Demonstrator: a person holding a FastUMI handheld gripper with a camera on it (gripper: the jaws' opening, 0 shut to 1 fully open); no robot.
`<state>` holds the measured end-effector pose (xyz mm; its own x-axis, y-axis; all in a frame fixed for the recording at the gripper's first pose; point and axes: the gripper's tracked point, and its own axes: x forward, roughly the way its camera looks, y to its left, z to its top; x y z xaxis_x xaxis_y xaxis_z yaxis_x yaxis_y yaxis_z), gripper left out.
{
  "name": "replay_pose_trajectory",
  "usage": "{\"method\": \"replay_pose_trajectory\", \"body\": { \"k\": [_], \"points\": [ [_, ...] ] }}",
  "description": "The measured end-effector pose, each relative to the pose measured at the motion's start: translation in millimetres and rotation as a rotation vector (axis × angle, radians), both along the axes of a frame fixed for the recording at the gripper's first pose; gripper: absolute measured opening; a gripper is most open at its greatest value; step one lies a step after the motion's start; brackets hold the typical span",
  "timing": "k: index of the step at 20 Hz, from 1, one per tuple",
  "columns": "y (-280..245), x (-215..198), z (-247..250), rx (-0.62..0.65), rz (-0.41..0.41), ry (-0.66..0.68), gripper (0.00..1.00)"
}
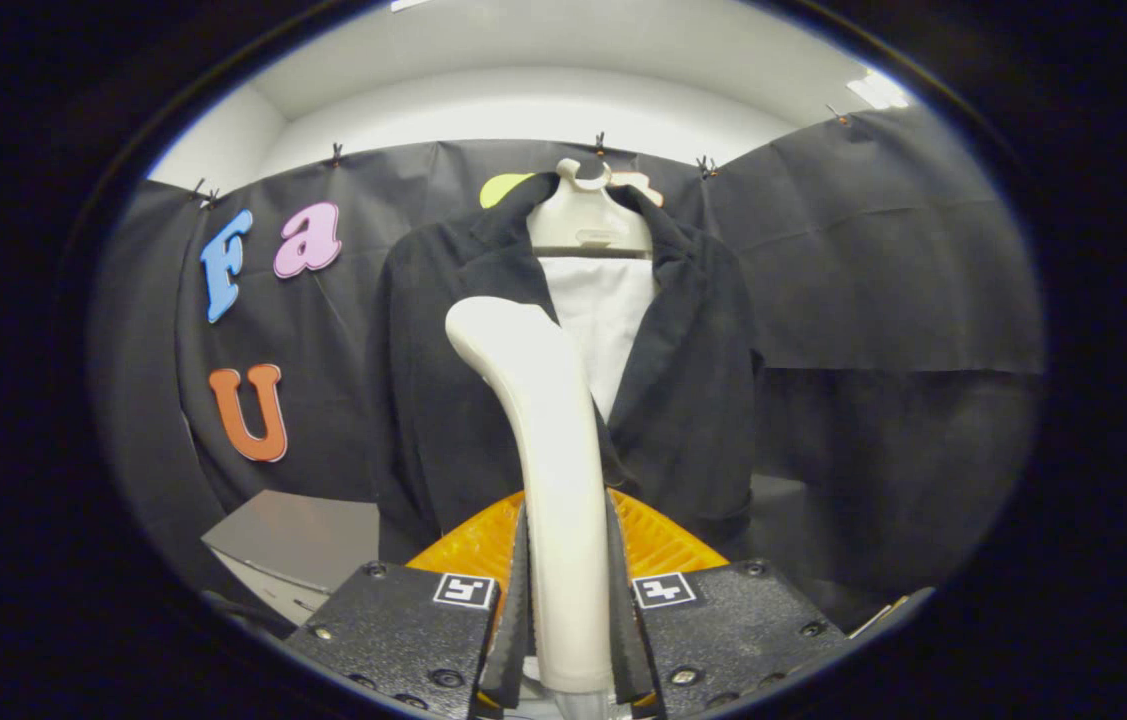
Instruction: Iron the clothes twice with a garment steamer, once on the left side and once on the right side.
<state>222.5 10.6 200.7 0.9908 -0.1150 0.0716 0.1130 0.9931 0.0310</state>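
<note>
The gripper [568,610] clamps the steamer [543,440] handle; sweep its head slowly down the jacket [443,400] panel ahead.

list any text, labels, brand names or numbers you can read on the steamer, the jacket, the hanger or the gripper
No readable words, brands or numbers on any of them.
Garment steamer, clamped between the fingers: plain, no print visible.
Black jacket and hanger: no label or tag visible.
Gripper: two square black-and-white marker tags, patterns only, no letters.
</note>
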Motion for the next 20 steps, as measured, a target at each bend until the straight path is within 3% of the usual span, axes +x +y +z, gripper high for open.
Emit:
{"method": "replay_pose_trajectory", "body": {
  "k": [5,20],
  "points": [
    [-2,19,-20,-0.026,-0.021,0.035,0.37],
    [-8,9,-96,-0.059,-0.018,0.135,0.37]
  ]
}}
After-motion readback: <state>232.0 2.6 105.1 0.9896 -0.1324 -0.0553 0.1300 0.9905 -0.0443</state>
